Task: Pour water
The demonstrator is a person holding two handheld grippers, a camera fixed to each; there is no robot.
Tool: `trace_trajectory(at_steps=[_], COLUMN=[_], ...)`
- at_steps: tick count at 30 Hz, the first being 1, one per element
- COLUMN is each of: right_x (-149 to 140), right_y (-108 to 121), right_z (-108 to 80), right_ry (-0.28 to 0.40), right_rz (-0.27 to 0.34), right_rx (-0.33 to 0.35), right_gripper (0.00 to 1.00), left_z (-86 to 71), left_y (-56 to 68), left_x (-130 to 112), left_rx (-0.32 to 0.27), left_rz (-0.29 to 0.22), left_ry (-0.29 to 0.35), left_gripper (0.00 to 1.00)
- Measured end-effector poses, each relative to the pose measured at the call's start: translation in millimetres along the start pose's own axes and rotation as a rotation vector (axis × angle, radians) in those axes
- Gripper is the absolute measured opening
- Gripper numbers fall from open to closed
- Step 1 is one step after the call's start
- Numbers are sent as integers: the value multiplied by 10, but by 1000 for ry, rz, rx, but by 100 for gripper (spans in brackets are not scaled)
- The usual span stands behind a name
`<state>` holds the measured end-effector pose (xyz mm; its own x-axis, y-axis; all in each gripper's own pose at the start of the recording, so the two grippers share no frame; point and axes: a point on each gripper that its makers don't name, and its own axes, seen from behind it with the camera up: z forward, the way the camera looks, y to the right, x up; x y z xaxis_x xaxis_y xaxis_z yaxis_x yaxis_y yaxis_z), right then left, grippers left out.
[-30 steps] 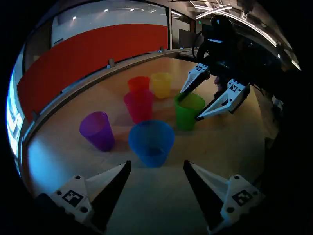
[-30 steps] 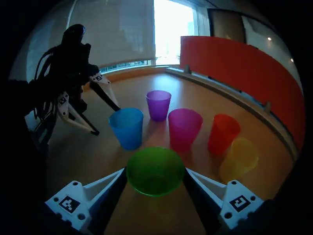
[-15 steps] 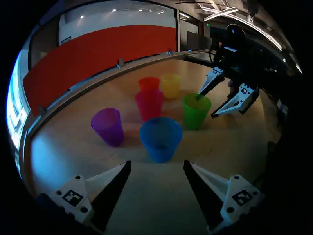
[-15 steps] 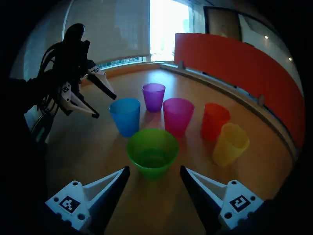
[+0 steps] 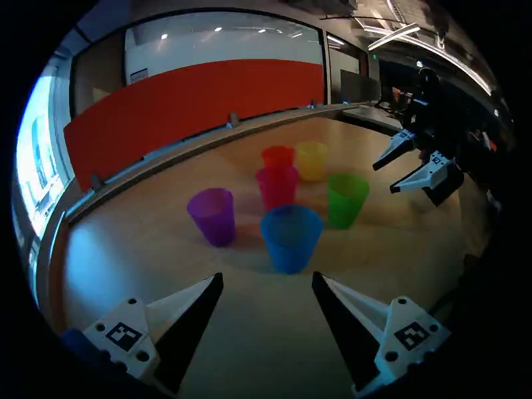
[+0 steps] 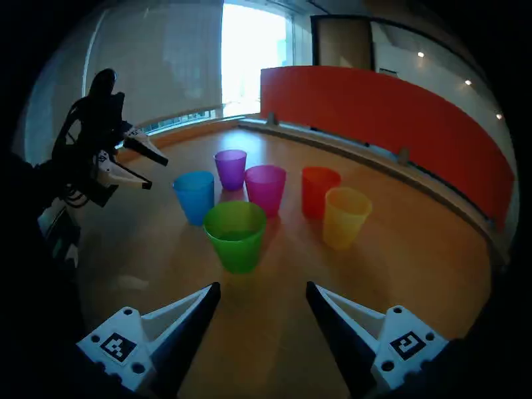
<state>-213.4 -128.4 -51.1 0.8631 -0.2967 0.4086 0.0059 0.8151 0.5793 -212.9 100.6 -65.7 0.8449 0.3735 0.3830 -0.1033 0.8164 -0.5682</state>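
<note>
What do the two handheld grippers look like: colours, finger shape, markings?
The left gripper and right gripper look alike: two long wedge-shaped fingers tapering to points, white outside with black inner faces. Each finger carries a square black-and-white marker near its base. Seen from across the table, each body is a dark bulky silhouette; thin cables seem to loop beside the left one.

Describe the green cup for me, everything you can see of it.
The green cup is a translucent plastic tumbler, tapering from a wide open rim to a narrower base. It stands upright on the wooden table, ahead of the right gripper, whose open fingers do not touch it. The blue cup and magenta cup stand close behind it. Whether it holds water is unclear.
</note>
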Motion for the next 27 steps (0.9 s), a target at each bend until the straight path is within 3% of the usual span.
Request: trace_trajectory(at_steps=[6, 11, 27], right_x=[92, 180, 501], right_y=[107, 269, 1067], right_z=[-160, -325, -924], right_ry=[64, 121, 377], right_rz=[64, 102, 240], right_rx=[-62, -145, -508], right_gripper=[100, 100, 100], left_z=[-37, -99, -458], left_y=[-82, -205, -672], left_x=[-3, 47, 285], left_rx=[47, 116, 370], left_rz=[-39, -58, -204], left_ry=[19, 74, 307], left_gripper=[100, 100, 100])
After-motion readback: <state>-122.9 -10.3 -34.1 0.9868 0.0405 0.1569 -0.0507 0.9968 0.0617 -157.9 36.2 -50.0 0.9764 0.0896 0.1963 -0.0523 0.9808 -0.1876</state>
